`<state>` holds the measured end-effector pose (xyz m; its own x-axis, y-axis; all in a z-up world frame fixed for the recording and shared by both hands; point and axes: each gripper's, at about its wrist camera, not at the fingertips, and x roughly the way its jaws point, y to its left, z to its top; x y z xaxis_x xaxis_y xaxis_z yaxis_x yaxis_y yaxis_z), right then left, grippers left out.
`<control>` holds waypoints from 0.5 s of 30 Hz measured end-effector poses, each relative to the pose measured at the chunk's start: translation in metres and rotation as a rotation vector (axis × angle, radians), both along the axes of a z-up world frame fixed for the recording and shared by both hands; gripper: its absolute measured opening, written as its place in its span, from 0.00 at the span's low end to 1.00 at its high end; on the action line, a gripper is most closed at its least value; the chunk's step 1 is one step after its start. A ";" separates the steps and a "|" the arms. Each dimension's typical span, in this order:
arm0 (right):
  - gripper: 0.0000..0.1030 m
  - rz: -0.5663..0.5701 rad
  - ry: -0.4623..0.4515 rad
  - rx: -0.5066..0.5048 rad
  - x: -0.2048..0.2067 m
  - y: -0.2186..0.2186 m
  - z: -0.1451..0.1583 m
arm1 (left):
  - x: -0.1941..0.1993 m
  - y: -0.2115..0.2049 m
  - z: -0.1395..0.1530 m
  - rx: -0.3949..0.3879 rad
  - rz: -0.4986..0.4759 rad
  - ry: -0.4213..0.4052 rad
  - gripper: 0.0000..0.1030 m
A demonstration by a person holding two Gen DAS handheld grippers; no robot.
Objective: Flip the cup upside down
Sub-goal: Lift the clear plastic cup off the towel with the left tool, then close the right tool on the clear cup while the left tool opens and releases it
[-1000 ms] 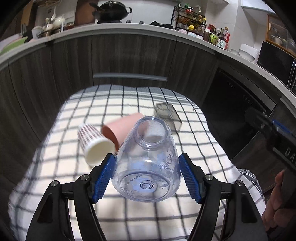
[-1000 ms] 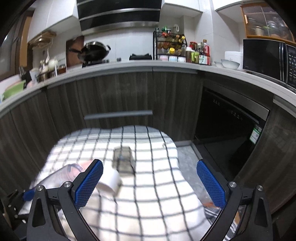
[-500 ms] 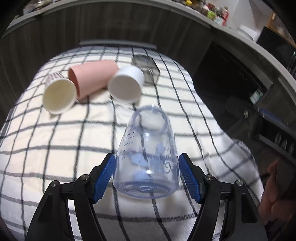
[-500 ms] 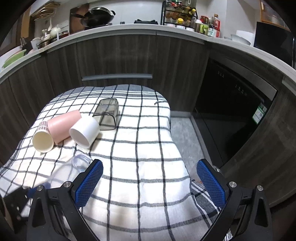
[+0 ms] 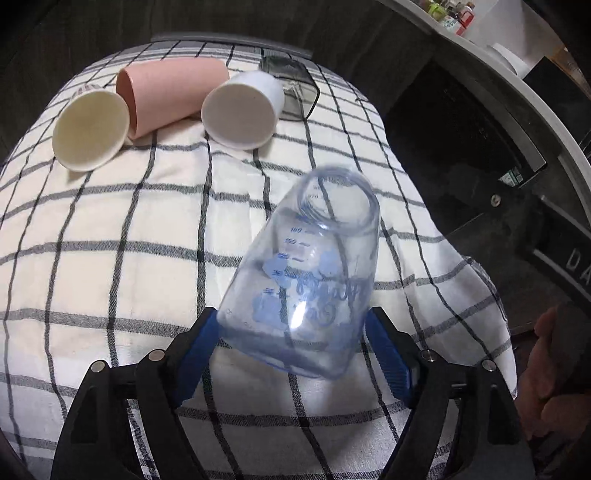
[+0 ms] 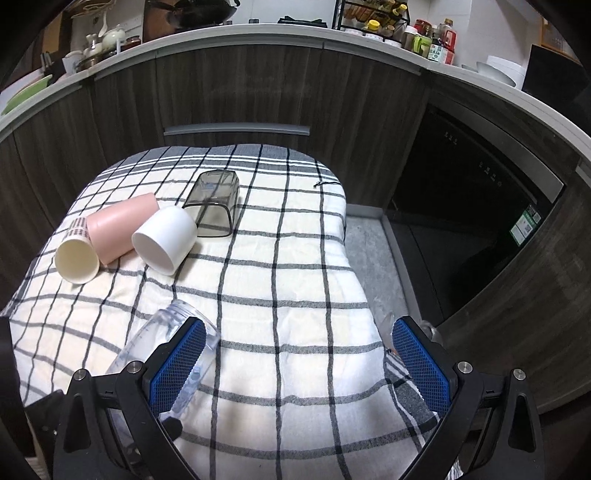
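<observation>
Left gripper (image 5: 291,343) is closed on the base end of the clear cup (image 5: 306,273), which is held over the checked cloth (image 5: 110,258); its long axis points away, mouth forward and tilted down. Right gripper (image 6: 295,365) is held wide open, gripping nothing, just beside it.

A home kitchen: dark wood cabinets (image 6: 258,85) under a pale countertop (image 6: 369,42), a wok (image 6: 199,7) upper left, sauce bottles (image 6: 432,42) upper right.
</observation>
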<state>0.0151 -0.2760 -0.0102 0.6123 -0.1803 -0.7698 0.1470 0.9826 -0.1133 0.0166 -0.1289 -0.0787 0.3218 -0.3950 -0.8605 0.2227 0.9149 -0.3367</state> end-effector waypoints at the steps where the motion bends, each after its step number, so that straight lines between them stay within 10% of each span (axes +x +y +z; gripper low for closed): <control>1: 0.99 0.003 -0.001 -0.003 -0.001 0.001 0.000 | 0.000 0.000 0.001 0.002 -0.002 -0.004 0.80; 15: 0.99 -0.060 -0.031 0.083 -0.013 -0.002 0.027 | -0.011 0.022 0.048 -0.038 -0.028 -0.087 0.88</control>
<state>0.0016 -0.2777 0.0170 0.6259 -0.1543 -0.7645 0.2083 0.9777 -0.0268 0.0055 -0.1070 -0.0310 0.3831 -0.4363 -0.8142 0.2776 0.8951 -0.3490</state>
